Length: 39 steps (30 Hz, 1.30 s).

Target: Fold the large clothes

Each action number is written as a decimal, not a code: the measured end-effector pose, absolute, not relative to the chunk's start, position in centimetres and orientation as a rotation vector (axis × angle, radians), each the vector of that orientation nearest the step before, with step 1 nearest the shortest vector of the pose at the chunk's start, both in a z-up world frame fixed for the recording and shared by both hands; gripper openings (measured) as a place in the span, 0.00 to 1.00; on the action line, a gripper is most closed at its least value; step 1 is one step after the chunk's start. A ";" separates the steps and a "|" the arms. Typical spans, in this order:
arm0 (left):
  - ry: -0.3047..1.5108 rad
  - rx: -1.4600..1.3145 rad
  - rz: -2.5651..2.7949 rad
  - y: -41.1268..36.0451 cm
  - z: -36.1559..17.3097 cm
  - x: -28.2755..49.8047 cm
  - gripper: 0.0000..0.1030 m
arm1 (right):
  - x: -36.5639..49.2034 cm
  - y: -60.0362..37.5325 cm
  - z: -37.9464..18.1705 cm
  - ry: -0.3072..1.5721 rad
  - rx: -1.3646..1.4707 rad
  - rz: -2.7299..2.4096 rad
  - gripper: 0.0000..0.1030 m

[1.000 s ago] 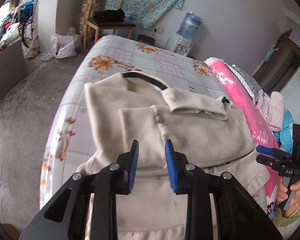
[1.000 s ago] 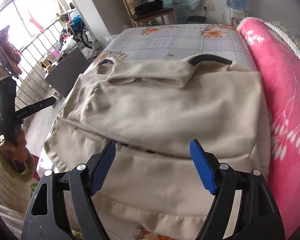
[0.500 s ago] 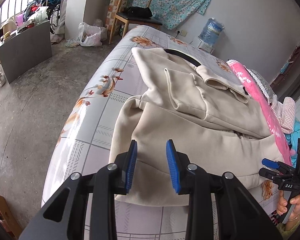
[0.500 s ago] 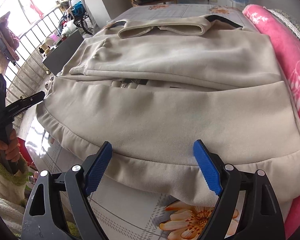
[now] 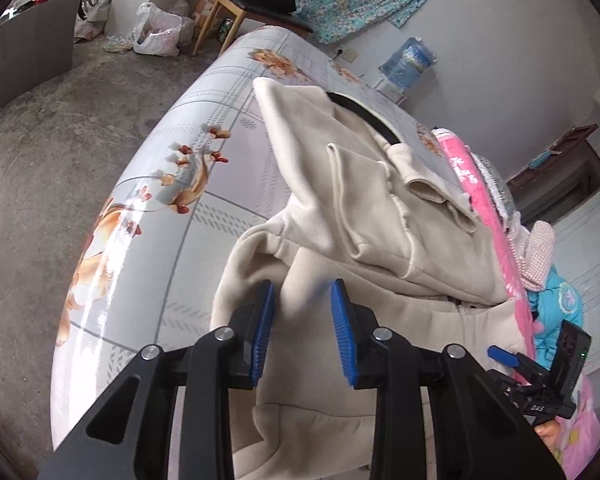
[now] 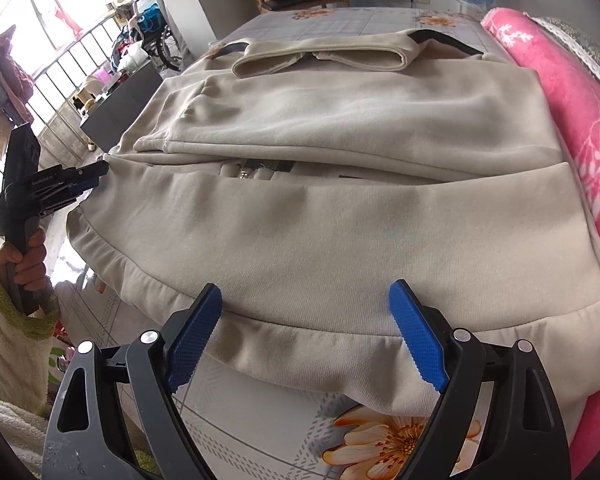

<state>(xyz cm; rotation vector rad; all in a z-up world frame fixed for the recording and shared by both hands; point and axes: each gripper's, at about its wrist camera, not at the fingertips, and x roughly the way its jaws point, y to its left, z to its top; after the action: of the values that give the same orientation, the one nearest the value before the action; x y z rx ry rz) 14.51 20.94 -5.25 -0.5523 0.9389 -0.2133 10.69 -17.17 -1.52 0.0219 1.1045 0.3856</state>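
Since the earlier frame, the left gripper (image 5: 302,328) is dropping closer to the beige jacket (image 5: 380,216) on the bed (image 5: 204,152), jaws narrow, clenching nothing; soft, thick and floppy, the jacket is probably best pinched at its hem; right view: the right gripper (image 6: 306,334), just widening and released, is straddling that hem (image 6: 300,332); collar is pointing away, long axis crossing the bed.

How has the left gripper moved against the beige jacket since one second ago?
Yes. The left gripper has come down and toward the left side of the beige jacket; its fingers now straddle a raised fold there, near the flowered bed cover.
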 end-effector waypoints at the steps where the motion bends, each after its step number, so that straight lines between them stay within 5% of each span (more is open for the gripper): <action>1: 0.926 -0.567 -0.251 21.0 -5.1 14.4 0.27 | 10.7 -17.2 -1.5 1.105 0.021 0.386 0.79; 14: 0.981 -0.627 -0.313 21.6 -6.6 16.0 0.27 | 10.8 -16.7 -1.6 1.103 0.002 0.376 0.79; 39: 1.019 -0.026 -0.098 14.1 -5.0 14.5 0.24 | 10.3 -17.4 -1.3 1.073 0.042 0.402 0.79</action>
<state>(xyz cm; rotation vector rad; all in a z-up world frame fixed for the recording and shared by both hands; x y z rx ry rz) 14.52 14.06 -5.04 -0.0257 1.0188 -0.0984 10.33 -17.41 -1.25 0.0421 1.0731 0.4023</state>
